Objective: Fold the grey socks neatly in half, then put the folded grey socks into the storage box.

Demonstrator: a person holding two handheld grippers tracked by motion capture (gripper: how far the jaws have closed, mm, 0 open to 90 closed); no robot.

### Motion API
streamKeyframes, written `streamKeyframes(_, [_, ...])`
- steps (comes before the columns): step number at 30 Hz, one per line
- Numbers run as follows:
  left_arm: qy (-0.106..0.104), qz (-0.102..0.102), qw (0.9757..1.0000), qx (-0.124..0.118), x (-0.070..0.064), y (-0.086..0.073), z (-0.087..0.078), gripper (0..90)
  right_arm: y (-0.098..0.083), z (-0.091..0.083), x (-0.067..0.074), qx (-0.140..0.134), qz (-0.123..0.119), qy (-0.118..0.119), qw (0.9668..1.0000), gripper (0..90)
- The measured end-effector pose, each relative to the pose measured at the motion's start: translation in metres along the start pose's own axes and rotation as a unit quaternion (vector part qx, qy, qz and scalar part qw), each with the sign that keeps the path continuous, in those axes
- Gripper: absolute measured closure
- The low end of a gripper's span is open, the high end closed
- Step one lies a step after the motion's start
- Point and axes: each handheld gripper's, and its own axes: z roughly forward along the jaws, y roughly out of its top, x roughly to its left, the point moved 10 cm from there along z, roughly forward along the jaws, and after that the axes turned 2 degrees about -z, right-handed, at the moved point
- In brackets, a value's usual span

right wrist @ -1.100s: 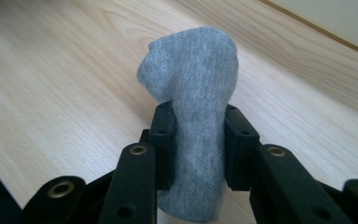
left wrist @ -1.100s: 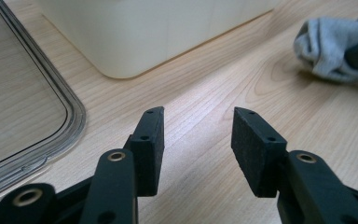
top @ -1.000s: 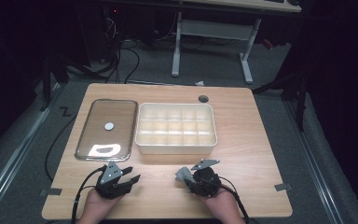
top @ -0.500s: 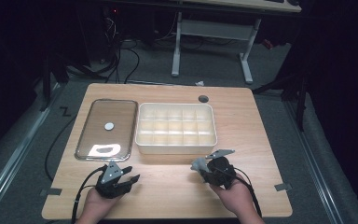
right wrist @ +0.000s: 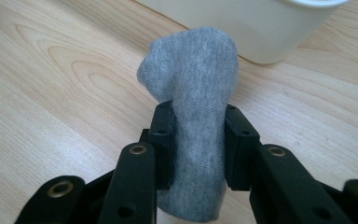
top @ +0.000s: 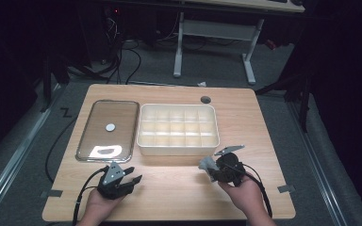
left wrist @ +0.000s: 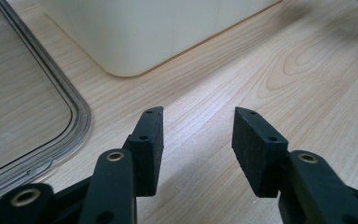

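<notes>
I am holding a rolled grey sock (right wrist: 191, 93) in my right tool (right wrist: 193, 140), its two pads pinching the roll at mid-length so that the rounded end is standing clear above them. In the high view the sock (top: 207, 165) is sitting at the tip of the right tool (top: 213, 168), just in front of the near right corner of the cream compartment box (top: 177, 147).

Compared with a second ago, my right hand has been travelling rightward and slightly up along the near edge of the wooden worktop (top: 169, 188), from a spot nearer the middle to its present place by the box corner. I am reading this as the carry stage: the sock is gripped and lifted, and a compartment is likely to be its destination, though none has been entered yet.

My left tool (top: 125, 181) is resting low over the worktop with its jaws spread and nothing between the pads (left wrist: 151, 140); it is staying where it was. The clear lid (top: 108, 129) is lying flat beside the box, on its left.

Limits of observation: the lower part of the sock is cut off by the frame in the right gripper view. The compartments appear empty, but their floors are pale and hard to make out.
</notes>
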Motion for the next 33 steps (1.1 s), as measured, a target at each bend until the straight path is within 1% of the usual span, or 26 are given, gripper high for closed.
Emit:
streamKeyframes(2, [0.0, 0.0, 1.0, 0.0, 0.0, 0.0, 0.0, 54.0, 0.001, -0.002, -0.001, -0.001, 0.0, -0.001, 1.0, 69.9])
streamKeyframes(3, [0.001, -0.001, 1.0, -0.001, 0.0, 0.001, 0.002, 54.0, 0.003, -0.005, -0.002, -0.005, -0.005, -0.003, 1.0, 69.9])
streamKeyframes(4, [0.001, -0.001, 1.0, -0.001, 0.0, 0.001, 0.002, 54.0, 0.003, -0.005, -0.002, -0.005, -0.005, -0.003, 1.0, 69.9])
streamKeyframes(5, [-0.001, -0.002, 1.0, 0.0, 0.0, 0.0, 0.003, 54.1, 0.006, -0.009, -0.004, -0.013, -0.003, -0.004, 0.9999, 69.9])
streamKeyframes(10, [-0.002, 0.001, 1.0, 0.002, -0.001, 0.0, 0.002, 54.0, 0.012, -0.015, -0.009, -0.017, -0.005, -0.005, 0.9998, 69.9])
streamKeyframes(13, [-0.003, -0.001, 1.0, 0.001, -0.001, 0.0, 0.002, 53.9, 0.019, -0.021, -0.015, -0.021, -0.005, -0.009, 0.9997, 69.9])
streamKeyframes(18, [-0.01, -0.006, 0.9999, -0.004, -0.001, 0.002, 0.003, 53.5, 0.025, -0.026, -0.02, -0.025, -0.005, -0.012, 0.9996, 69.8])
streamKeyframes(21, [-0.017, -0.005, 0.9998, -0.005, -0.001, 0.003, 0.003, 52.7, 0.031, -0.03, -0.024, -0.026, 0.002, -0.01, 0.9996, 69.8])
streamKeyframes(24, [-0.02, -0.006, 0.9998, -0.007, -0.001, 0.003, 0.004, 51.8, 0.035, -0.032, -0.027, -0.026, 0.002, -0.011, 0.9996, 69.8])
streamKeyframes(27, [-0.027, -0.007, 0.9996, -0.006, -0.001, 0.001, 0.002, 50.2, 0.046, -0.036, -0.03, -0.034, 0.006, -0.012, 0.9993, 69.9])
streamKeyframes(28, [-0.027, -0.007, 0.9996, -0.006, -0.001, 0.001, 0.002, 50.2, 0.046, -0.036, -0.03, -0.034, 0.006, -0.012, 0.9993, 69.9])
streamKeyframes(29, [-0.028, -0.011, 0.9995, -0.011, -0.001, 0.001, 0.0, 50.1, 0.051, -0.038, -0.033, -0.039, 0.007, -0.015, 0.9991, 69.9])
streamKeyframes(33, [-0.028, -0.012, 0.9994, -0.014, -0.002, 0.002, -0.003, 49.9, 0.058, -0.037, -0.036, -0.038, 0.011, -0.016, 0.9991, 69.9])
